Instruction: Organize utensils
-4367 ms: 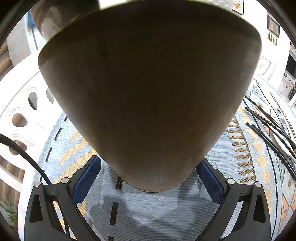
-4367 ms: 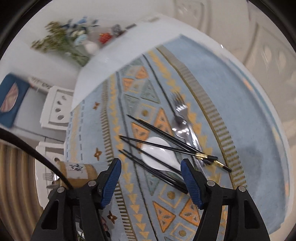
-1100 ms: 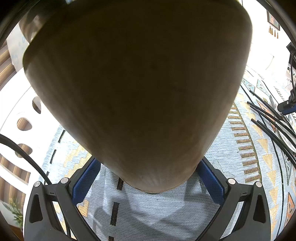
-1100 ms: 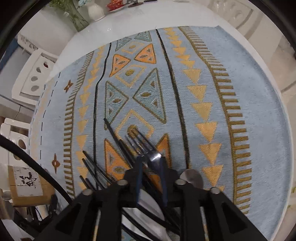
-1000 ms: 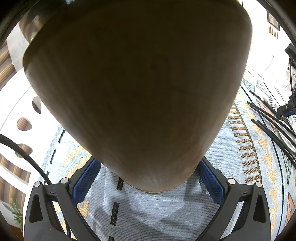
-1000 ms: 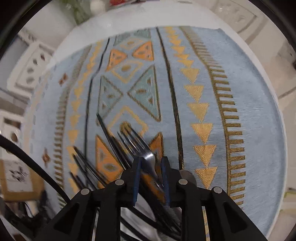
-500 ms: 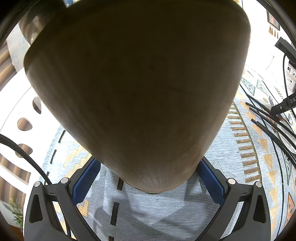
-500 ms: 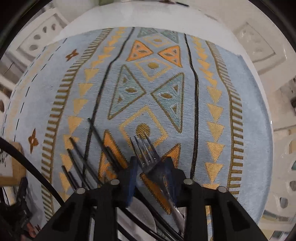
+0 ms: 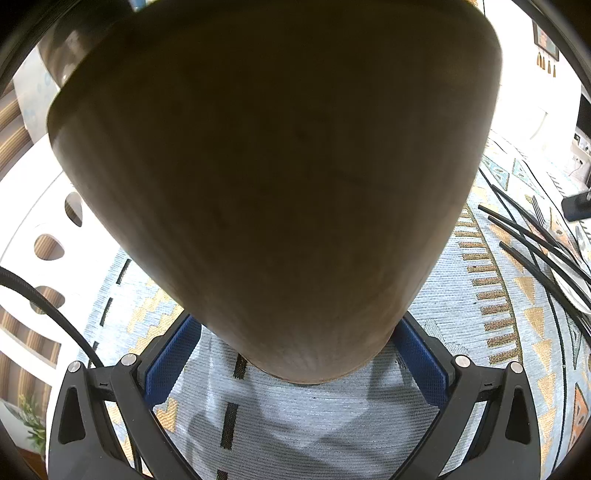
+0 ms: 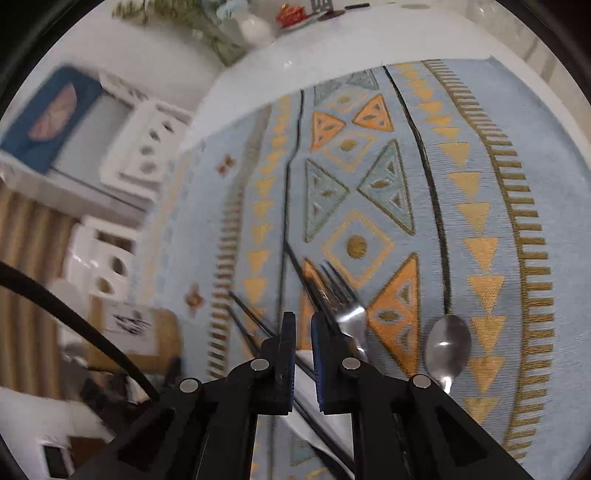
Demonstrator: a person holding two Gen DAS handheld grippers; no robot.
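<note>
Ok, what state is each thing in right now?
left gripper: jaws shut on the wooden cup.
wooden cup: gripped near its base.
right gripper: jaws almost shut, just been closing, nothing visible between them.
fork: lying beside those jaws, not gripped.
spoon: lying on the cloth, untouched.
chopsticks: loose, scattered.

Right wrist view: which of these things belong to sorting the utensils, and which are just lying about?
Part of the job: fork; metal spoon; black chopsticks; wooden cup that is to hold them.

Just lying about: patterned tablecloth; white chairs; cardboard box; vase of flowers.
</note>
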